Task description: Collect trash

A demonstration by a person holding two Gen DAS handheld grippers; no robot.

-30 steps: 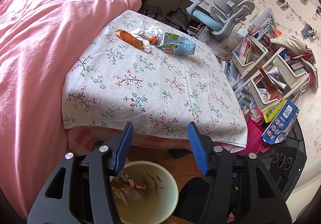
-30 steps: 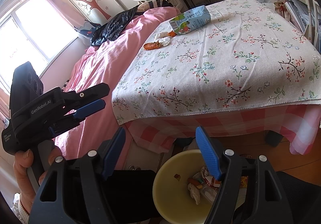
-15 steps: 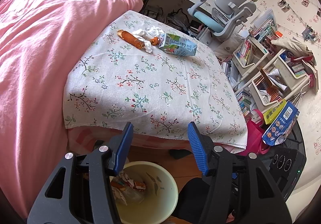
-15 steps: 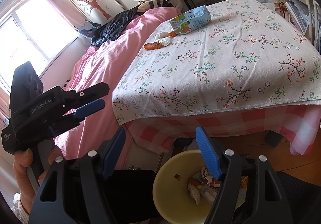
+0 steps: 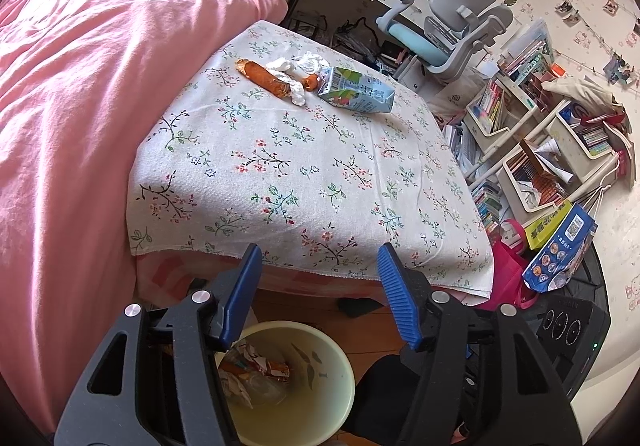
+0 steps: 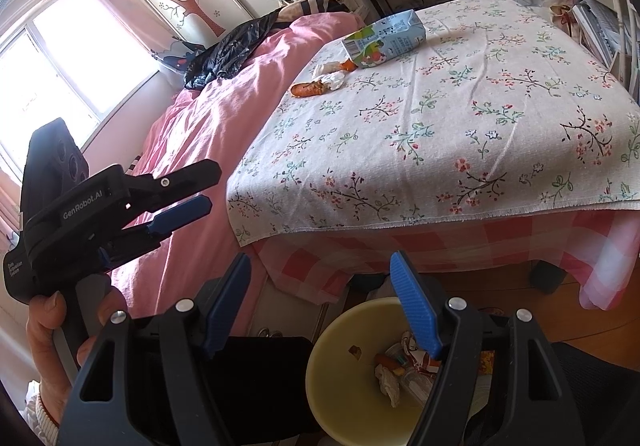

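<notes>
A blue-green drink carton (image 5: 356,90) (image 6: 384,40) lies at the far side of the floral-cloth table (image 5: 300,174). Beside it are an orange food piece (image 5: 264,78) (image 6: 308,89) and crumpled white tissue (image 5: 308,62) (image 6: 332,80). A pale yellow bin (image 5: 348,378) (image 6: 320,358) with several scraps inside stands on the floor below the table's near edge. My left gripper (image 5: 319,250) (image 6: 212,184) hovers over the bin, its jaws opening with nothing between them. My right gripper (image 6: 319,256) is open and empty, also above the bin.
A pink bed (image 5: 80,86) runs along the table's left. A desk chair (image 5: 452,30), crowded bookshelves (image 5: 540,134), a blue bag (image 5: 560,254) and a black device (image 5: 568,326) fill the right side. A hand (image 6: 44,330) holds the left gripper.
The left gripper's jaws stand slightly wider apart than before. Both hands have kept their place, and the trash on the table has not moved.
</notes>
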